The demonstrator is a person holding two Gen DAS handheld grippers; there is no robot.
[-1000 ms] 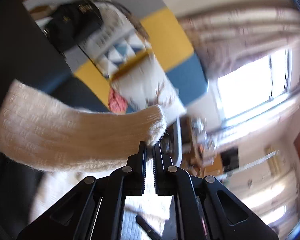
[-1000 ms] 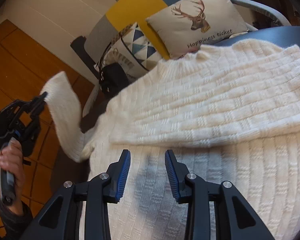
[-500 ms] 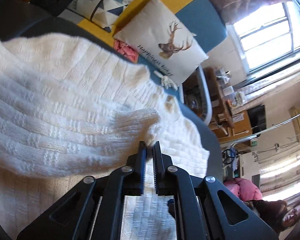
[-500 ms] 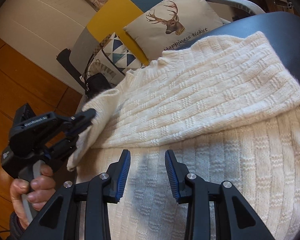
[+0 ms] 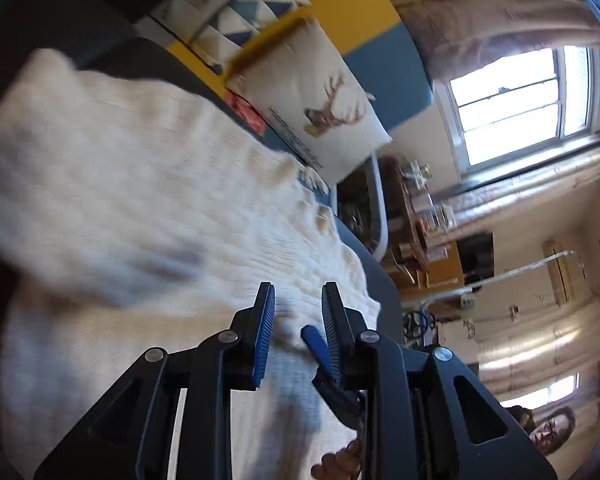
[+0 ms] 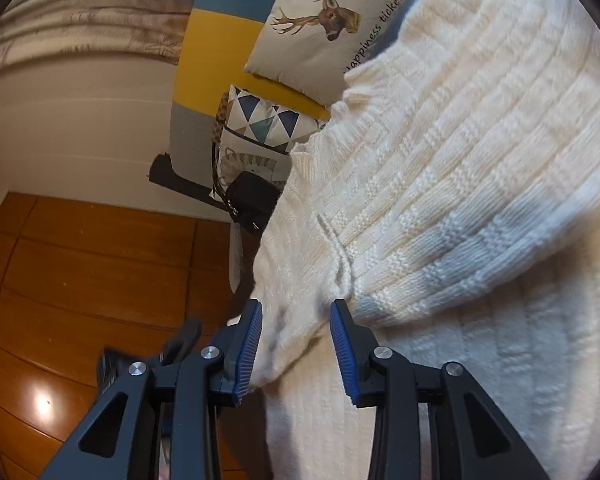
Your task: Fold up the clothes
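- The white sweater point(image 6: 480, 184) lies spread on the dark table point(image 5: 384, 280), its collar toward the deer pillow point(image 6: 324, 28); one sleeve point(image 5: 100, 208) is folded across the body.
- The left gripper point(image 5: 298, 312) has just been opening; its jaws stand partly apart over the knit, holding nothing.
- The right gripper point(image 6: 296, 332) is partly open, jaws straddling the sleeve end point(image 6: 300, 320), pads not pressing.
- Risk, as judged: the released sleeve may slide off the body toward the table edge away from the pillow, since loose knit shifts easily.
- Risk: the two grippers sit close and could collide.
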